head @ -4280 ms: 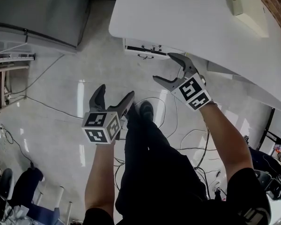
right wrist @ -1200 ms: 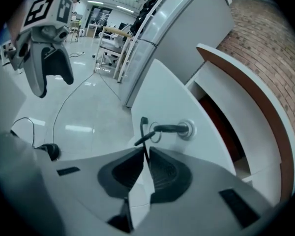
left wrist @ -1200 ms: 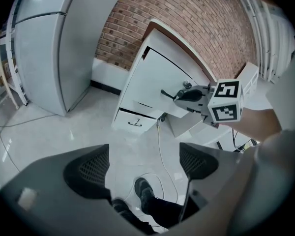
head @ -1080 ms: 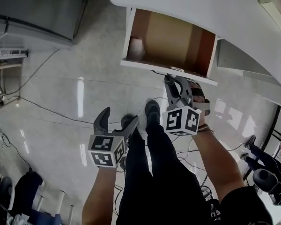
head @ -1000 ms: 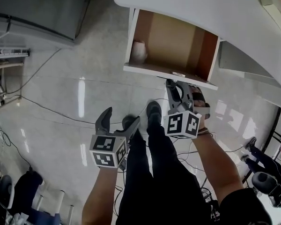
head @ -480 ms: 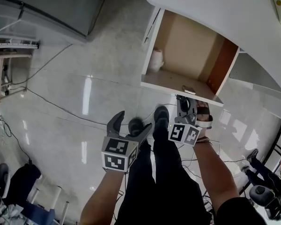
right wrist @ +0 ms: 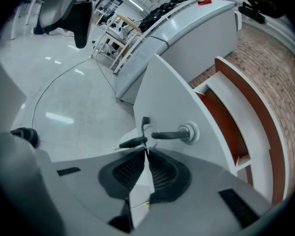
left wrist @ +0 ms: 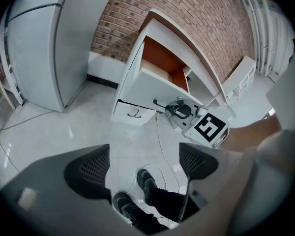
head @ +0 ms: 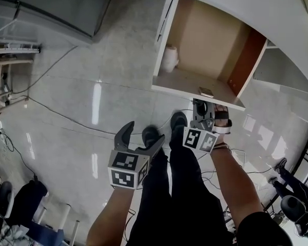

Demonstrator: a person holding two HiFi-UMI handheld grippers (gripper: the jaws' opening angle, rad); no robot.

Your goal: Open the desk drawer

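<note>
Holds left gripper nearest, well short of the drawer, jaws spread wide and empty. Clenches right gripper shut just at the drawer's front, tips at the hanging key. Finds drawer pulled out from under the desk, white roll in its corner.

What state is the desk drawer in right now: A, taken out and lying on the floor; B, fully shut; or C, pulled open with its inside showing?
C: the drawer stands pulled out from under the desk top, and its brown inside shows in the head view.
</note>
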